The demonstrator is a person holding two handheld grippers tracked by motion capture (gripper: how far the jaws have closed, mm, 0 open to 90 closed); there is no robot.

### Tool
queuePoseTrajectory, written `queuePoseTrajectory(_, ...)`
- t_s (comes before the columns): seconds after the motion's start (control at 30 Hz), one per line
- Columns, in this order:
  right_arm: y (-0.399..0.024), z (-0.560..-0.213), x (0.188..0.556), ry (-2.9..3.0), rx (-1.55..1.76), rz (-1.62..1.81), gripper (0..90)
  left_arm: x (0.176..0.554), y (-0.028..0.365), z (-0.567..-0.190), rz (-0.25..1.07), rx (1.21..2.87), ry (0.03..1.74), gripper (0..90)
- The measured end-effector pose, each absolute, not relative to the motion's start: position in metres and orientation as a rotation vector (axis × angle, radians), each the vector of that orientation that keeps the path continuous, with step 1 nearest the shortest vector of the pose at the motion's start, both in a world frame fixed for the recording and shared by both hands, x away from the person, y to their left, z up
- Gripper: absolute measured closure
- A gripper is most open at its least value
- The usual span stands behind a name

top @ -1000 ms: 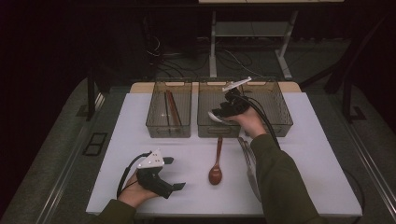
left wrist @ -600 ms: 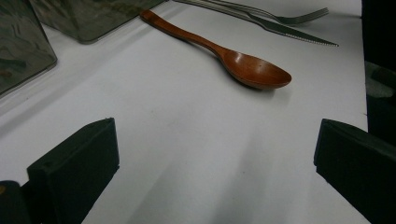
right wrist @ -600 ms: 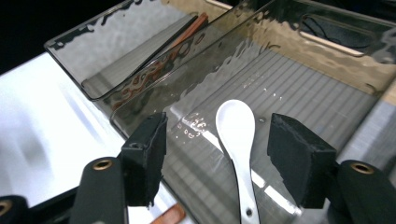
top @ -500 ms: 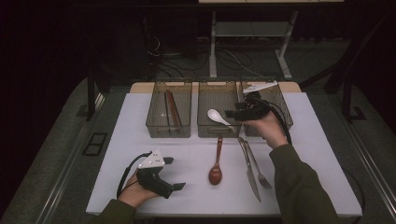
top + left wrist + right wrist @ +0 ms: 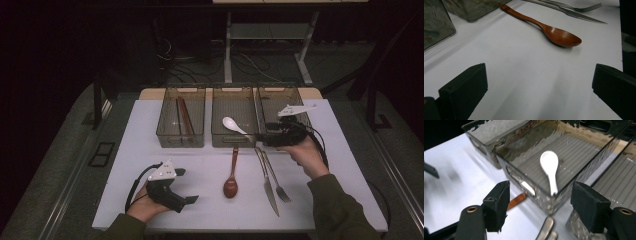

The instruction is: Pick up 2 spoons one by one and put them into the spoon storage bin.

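A white ceramic spoon point(image 5: 234, 125) point(image 5: 549, 168) lies in the middle clear bin point(image 5: 220, 137) point(image 5: 506, 166), bowl down in the bin and handle end leaning on its near right rim. My right gripper point(image 5: 261, 138) point(image 5: 544, 206) hovers just right of that handle, over the bin's front corner. Its jaws have just been opening and stand open, and nothing is between them. My left gripper point(image 5: 186, 186) point(image 5: 539, 92) rests open on the white table at the near left. It points at a brown wooden spoon point(image 5: 231, 181) point(image 5: 560, 36).
A knife point(image 5: 267, 182) point(image 5: 584, 18) and a fork point(image 5: 278, 181) point(image 5: 584, 8) lie side by side right of the wooden spoon. The left bin point(image 5: 172, 140) holds chopsticks point(image 5: 184, 117). The right bin point(image 5: 280, 90) stands behind my right hand. The table point(image 5: 330, 165) ends at dark floor.
The right gripper drew back to the right from over the middle bin and opened its jaws. The white spoon it carried now lies in that bin. The left hand kept still.
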State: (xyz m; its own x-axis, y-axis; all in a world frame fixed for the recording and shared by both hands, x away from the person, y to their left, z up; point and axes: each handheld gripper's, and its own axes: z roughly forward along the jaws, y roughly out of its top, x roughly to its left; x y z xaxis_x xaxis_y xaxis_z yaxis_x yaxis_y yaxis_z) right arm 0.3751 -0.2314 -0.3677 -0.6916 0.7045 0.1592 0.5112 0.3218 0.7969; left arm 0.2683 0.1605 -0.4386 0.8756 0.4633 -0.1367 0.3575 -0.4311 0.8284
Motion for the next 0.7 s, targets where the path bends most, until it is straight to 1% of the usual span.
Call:
queuePoseTrajectory(0.07, -0.235, -0.372, 0.369, 2.370, 1.110, 1.317, 33.1, 0.268, 0.160, -0.439, 0.136, 2.062, 0.597, 0.0)
queuePoseTrajectory(0.17, -0.236, -0.379, 0.360, 2.396, 1.111, 1.322, 38.9, 0.269, 0.161, -0.439, 0.136, 2.071, 0.595, 0.0)
queuePoseTrajectory(0.3, -0.233, -0.394, 0.349, 2.447, 1.077, 1.306, 51.4, 0.269, 0.162, -0.439, 0.138, 2.071, 0.596, 0.0)
queuePoseTrajectory(0.37, -0.230, -0.399, 0.346, 2.469, 1.077, 1.296, 56.1, 0.269, 0.162, -0.439, 0.139, 2.074, 0.593, 0.0)
queuePoseTrajectory(0.53, -0.218, -0.406, 0.339, 2.532, 1.032, 1.283, 70.5, 0.269, 0.163, -0.439, 0.142, 2.074, 0.592, 0.0)
queuePoseTrajectory(0.7, -0.198, -0.408, 0.338, 2.580, 0.974, 1.263, 87.0, 0.269, 0.163, -0.439, 0.139, 2.077, 0.592, 0.0)
